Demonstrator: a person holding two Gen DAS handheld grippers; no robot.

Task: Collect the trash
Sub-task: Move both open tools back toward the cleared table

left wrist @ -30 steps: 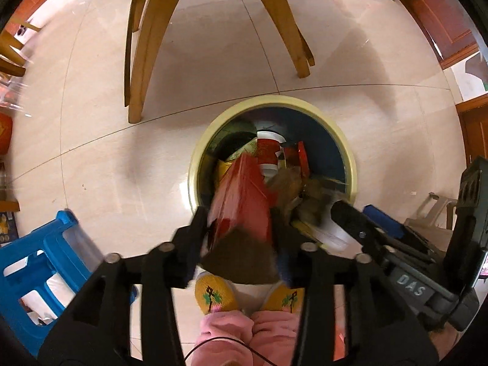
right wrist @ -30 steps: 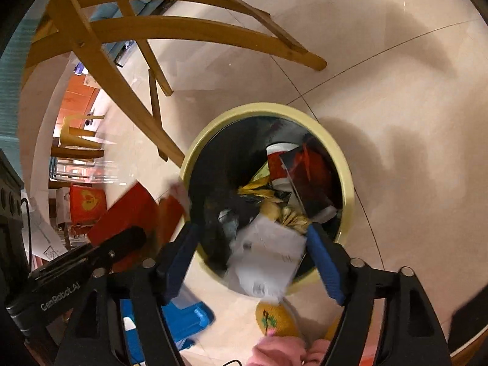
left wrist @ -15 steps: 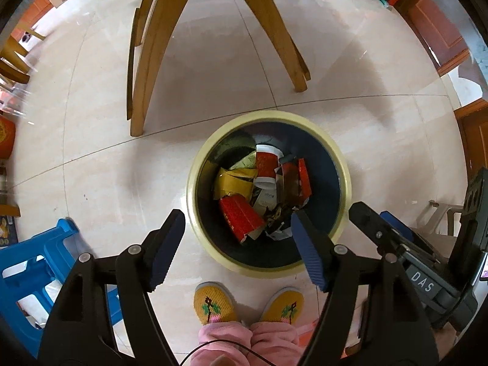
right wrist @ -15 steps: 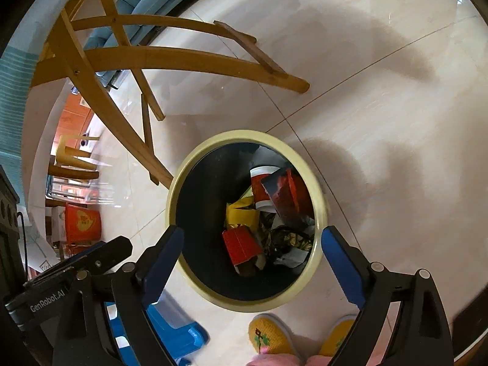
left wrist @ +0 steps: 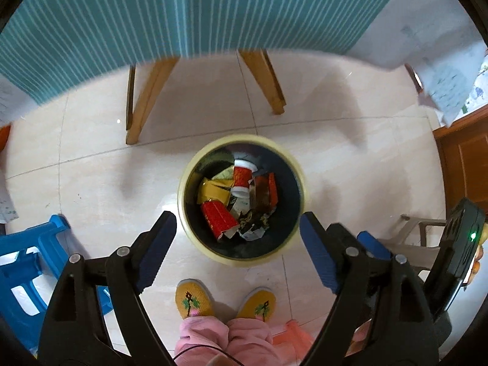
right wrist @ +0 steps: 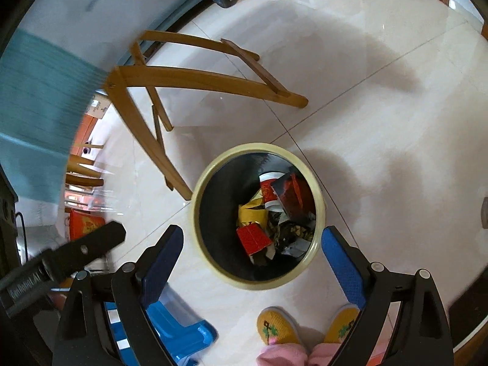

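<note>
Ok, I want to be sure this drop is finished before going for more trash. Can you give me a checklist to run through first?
1. Left gripper empty: ok, jaws opening, nothing between them.
2. Right gripper empty: ok, jaws wide apart, nothing between them.
3. Trash inside the bin: ok, the red carton, paper cup and wrappers lie within its rim.
4. Floor around the bin free of dropped pieces: ok where visible; the patch behind the grippers is hidden.
5. Bin upright: ok.
6. More trash left to collect: cannot tell, none shows in either view.
</note>
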